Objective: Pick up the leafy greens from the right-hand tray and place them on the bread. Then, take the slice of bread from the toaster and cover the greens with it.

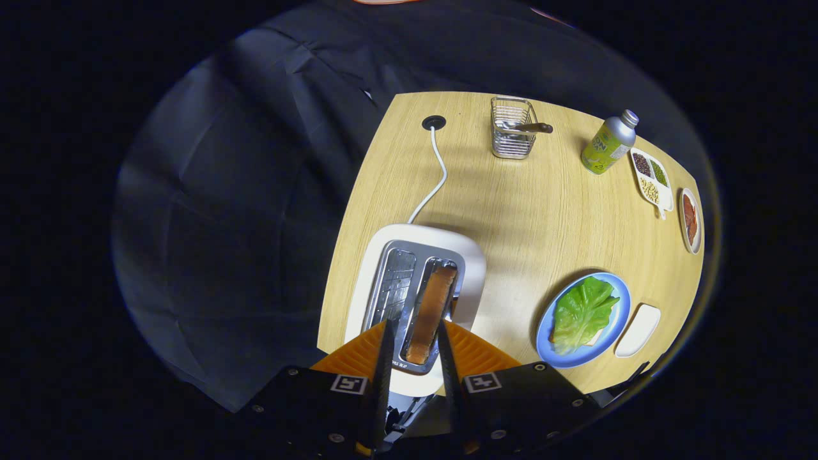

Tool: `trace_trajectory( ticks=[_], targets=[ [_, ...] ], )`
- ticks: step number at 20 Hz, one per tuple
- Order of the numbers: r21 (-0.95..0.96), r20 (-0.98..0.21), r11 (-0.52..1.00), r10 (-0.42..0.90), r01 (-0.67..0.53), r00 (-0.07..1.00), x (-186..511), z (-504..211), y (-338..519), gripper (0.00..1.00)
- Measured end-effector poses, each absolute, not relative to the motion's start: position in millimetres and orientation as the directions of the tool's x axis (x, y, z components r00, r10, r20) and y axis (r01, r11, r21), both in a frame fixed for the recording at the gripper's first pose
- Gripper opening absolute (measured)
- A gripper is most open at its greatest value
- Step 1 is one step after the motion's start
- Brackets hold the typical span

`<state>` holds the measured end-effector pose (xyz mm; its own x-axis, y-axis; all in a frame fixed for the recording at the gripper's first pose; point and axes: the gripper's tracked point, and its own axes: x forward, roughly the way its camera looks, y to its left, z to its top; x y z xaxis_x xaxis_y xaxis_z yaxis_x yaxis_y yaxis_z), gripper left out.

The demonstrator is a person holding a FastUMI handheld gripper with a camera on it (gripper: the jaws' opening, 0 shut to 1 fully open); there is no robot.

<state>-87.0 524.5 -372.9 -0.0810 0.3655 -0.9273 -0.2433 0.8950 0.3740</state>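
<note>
A white toaster (470, 255) stands on the wooden table (543, 211). A browned slice of bread (433, 310) stands upright in its right-hand slot; the left slot is bare metal. My gripper (413, 327) hovers over the toaster's near end, open, with the slice's near end showing in the gap between the fingers. To the right of the toaster lies a blue plate (617, 300). On it the leafy greens (583, 312) cover a slice of bread (597, 337), of which just an edge shows. A small white tray (638, 330) lies right of the plate.
At the back of the table stand a wire basket (513, 131) holding a utensil, a green bottle (609, 144), a divided dish of beans (652, 180) and a small dish of red food (690, 219). The toaster's white cable (436, 172) runs to a hole in the tabletop.
</note>
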Motion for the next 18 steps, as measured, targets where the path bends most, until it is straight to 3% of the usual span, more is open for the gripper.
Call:
trace_trajectory(
  ticks=[5, 10, 18],
  targets=[
    [0.414, -0.910, 0.890, 0.405, -0.190, -0.083, -86.1, -371.7, 523.8, 0.15],
    [0.470, -0.881, 0.858, 0.469, -0.205, -0.057, -81.7, -356.9, 518.0, 0.10],
    [0.589, -0.802, 0.791, 0.597, -0.165, 0.002, -73.3, -315.6, 491.2, 0.10]
  ],
)
